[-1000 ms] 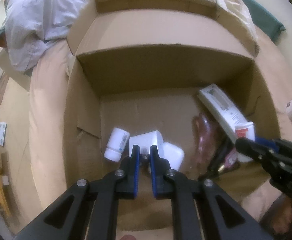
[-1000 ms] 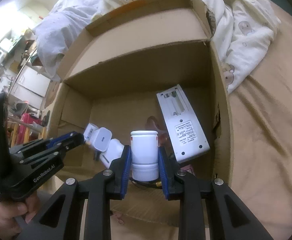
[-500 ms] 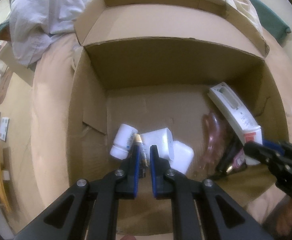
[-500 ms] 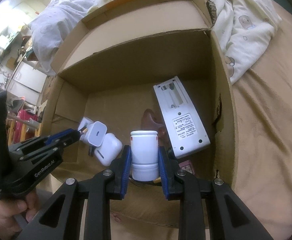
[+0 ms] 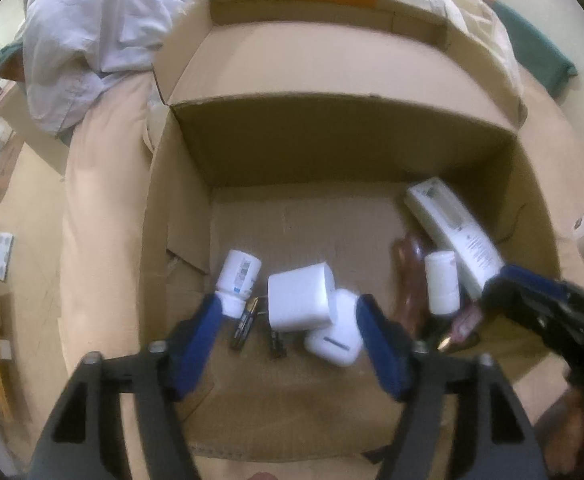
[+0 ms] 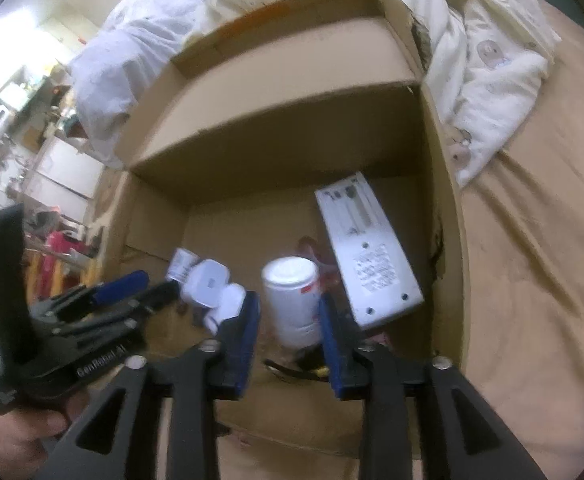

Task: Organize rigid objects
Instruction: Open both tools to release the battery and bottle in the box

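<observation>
Brown item (image 5: 406, 276): sitting blurred, partly hidden behind white bottle (image 5: 442, 282).
Remote label (image 6: 376, 270): showing print too small to read.
Dark objects (image 6: 300, 366): lying mostly hidden under right gripper (image 6: 287, 344).

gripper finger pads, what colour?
Blue pads on black arms; clearest in the left wrist view.

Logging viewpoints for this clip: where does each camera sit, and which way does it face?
Left wrist: rides the left tool, looking down into the cardboard box; own open fingers and the right tool show.
Right wrist: rides the right tool, looking into the box; own fingers, the left tool and a hand show.
Shared: white charger, white bottle, flat white device.
</observation>
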`<state>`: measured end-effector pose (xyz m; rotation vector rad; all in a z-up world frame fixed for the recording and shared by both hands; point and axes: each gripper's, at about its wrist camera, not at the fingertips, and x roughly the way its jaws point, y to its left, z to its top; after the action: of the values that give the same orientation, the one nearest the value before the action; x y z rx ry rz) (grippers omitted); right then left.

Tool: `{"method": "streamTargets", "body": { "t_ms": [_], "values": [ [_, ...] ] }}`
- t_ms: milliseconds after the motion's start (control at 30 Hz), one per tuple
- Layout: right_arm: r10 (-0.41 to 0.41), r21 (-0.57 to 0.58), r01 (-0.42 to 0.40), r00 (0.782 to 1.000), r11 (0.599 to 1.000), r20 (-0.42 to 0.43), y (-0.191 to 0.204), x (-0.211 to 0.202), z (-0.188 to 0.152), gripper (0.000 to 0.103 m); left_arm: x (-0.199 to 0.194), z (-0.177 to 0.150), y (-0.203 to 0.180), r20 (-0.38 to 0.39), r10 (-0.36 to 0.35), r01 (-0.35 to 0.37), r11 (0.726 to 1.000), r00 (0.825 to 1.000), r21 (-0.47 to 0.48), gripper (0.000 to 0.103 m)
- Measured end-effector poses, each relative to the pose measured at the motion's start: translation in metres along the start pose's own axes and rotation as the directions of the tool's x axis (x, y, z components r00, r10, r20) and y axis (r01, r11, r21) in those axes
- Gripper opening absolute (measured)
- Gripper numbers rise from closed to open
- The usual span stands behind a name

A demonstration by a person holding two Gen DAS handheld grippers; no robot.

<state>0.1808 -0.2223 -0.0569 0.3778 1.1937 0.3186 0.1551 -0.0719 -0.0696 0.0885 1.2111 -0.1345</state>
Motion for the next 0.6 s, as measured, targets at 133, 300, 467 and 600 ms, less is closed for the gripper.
{"method": "streamTargets", "body": {
  "t_ms": [133, 300, 467, 600],
  "values": [
    [0.049, -0.017, -0.048, 0.997, 0.999, 0.055, 0.007, -0.010, 0.002, 0.083, -0.003, 0.000, -0.001, 0.008, -0.001, 0.001, 1.000, 1.000, -0.003, 0.079],
    [0.062, -0.035, -0.059, 0.991, 0.998, 0.119, 0.009, -0.023, 0.004, 0.098, -0.004, 0.002, 0.000, 0.005, -0.001, 0.002, 1.000, 1.000, -0.011, 0.080],
    [0.043, 0.000, -0.044, 0.993, 0.999, 0.111, 0.003, -0.021, 0.007, 0.098, -0.010, 0.001, -0.001, 0.018, 0.002, -0.002, 1.000, 1.000, -0.012, 0.080],
    [0.043, 0.010, -0.045, 0.991, 0.999, 0.123, 0.002, -0.025, 0.007, 0.098, -0.017, 0.000, 0.002, 0.025, 0.006, -0.005, 1.000, 1.000, -0.012, 0.080]
  ]
}}
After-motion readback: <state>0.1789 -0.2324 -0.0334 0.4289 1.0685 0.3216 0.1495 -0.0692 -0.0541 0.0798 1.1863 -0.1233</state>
